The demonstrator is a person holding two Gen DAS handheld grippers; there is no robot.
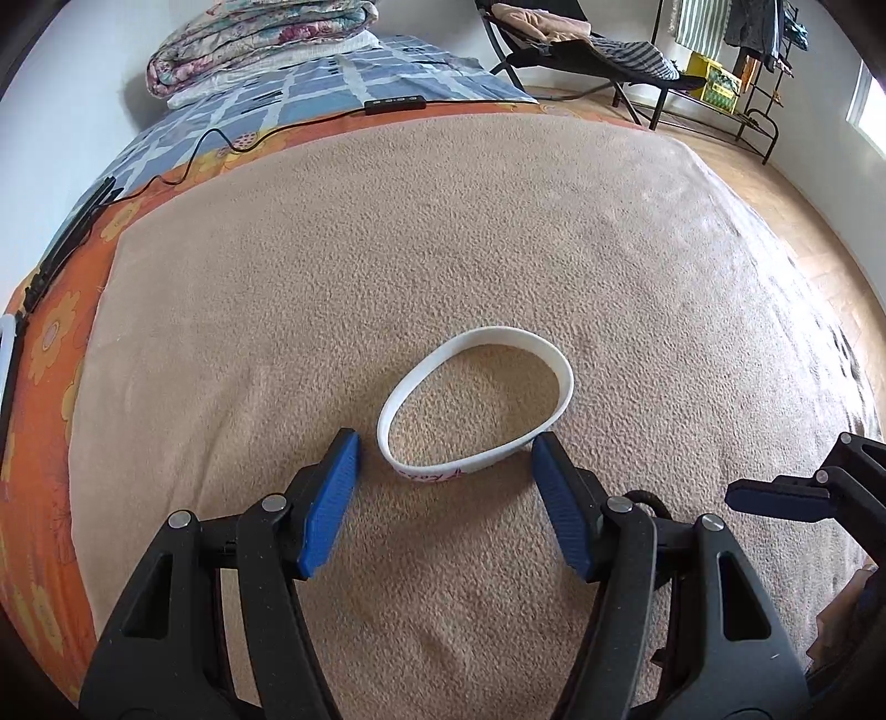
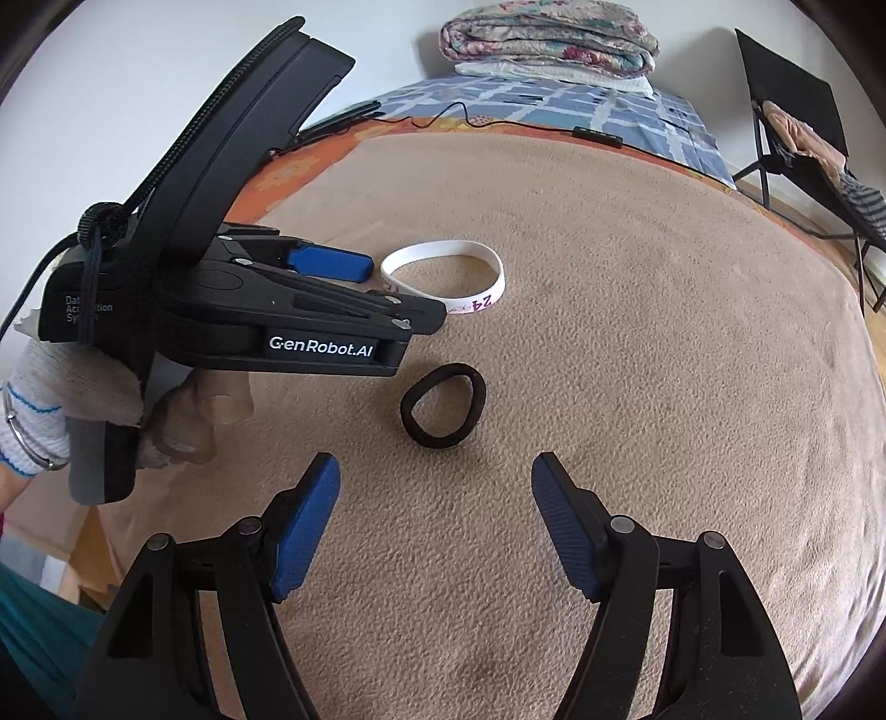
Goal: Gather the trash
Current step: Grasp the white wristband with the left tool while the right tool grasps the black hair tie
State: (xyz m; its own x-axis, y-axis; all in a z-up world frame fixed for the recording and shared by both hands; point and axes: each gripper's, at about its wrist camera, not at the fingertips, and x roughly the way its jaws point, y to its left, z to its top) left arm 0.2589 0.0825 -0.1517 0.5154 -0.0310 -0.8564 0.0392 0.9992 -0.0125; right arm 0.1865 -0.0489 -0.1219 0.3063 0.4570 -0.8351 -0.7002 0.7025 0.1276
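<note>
Blanket: tan fleece, spread over bed
White band: mid-blanket
Black loop: nearer front edge
Left gripper: apart, empty
Right gripper: apart, empty

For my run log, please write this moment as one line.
left tool: open, at white band | right tool: open, near black hair tie | surface: tan blanket | nothing held

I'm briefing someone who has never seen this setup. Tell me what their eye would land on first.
First the white band, a loop standing on edge on the tan blanket, just ahead of the left gripper and its open jaws. Next the black hair tie, lying flat on the blanket ahead of the right gripper, also open. Behind, a folded floral quilt sits at the far end of the bed.
</note>
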